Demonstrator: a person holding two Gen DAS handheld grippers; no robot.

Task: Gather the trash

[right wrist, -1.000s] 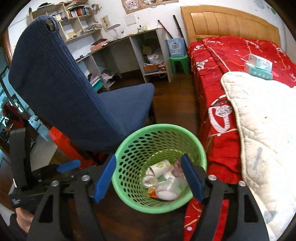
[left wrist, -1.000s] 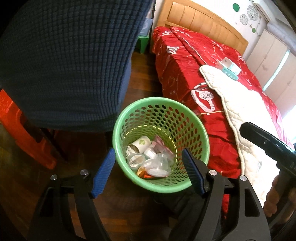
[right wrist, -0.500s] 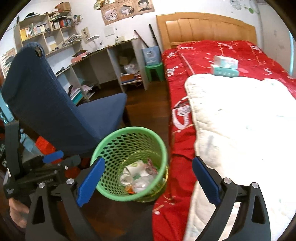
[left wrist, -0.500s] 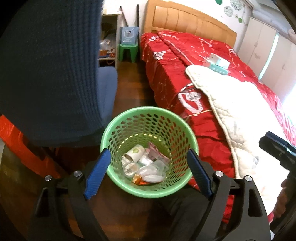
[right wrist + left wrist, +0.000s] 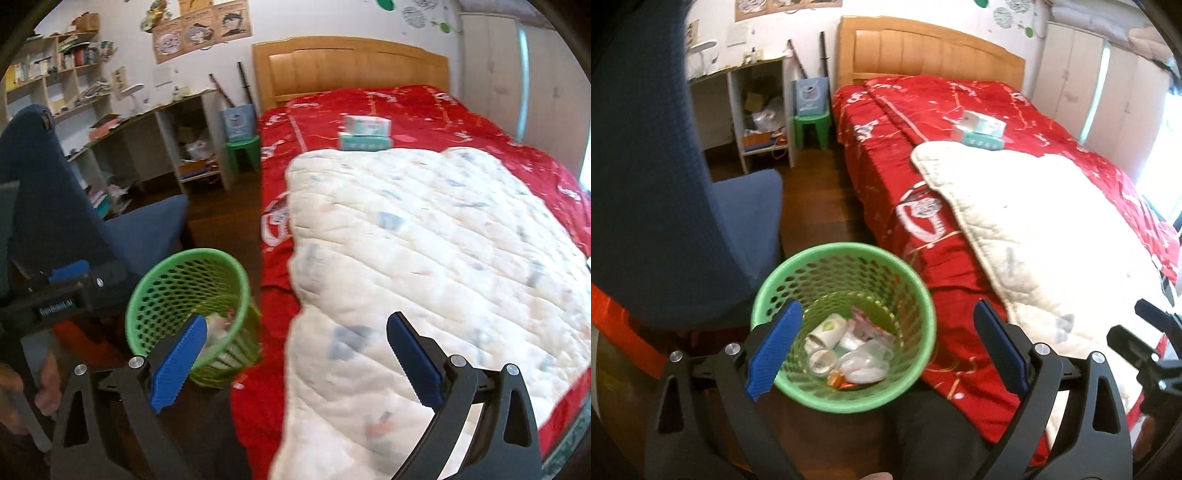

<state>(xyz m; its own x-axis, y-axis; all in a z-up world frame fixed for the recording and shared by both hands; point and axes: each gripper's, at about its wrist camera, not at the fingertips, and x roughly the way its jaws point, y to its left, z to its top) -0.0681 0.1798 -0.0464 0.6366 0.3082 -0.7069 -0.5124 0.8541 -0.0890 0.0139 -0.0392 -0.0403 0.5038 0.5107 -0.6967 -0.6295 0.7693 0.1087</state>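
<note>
My left gripper (image 5: 886, 350) hangs above the green mesh wastebasket (image 5: 842, 321), fingers spread wide and holding nothing. The basket stands on the wood floor right beside the red-covered bed (image 5: 942, 122), with cups and wrappers (image 5: 846, 350) lying in its bottom. My right gripper (image 5: 293, 363) is likewise spread and empty, over the bed's white quilt (image 5: 424, 258).

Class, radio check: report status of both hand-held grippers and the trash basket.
Left hand-held gripper open, empty. Right hand-held gripper open, empty, over the white quilt. Green basket on floor, trash inside. Nothing blocking it.
</note>
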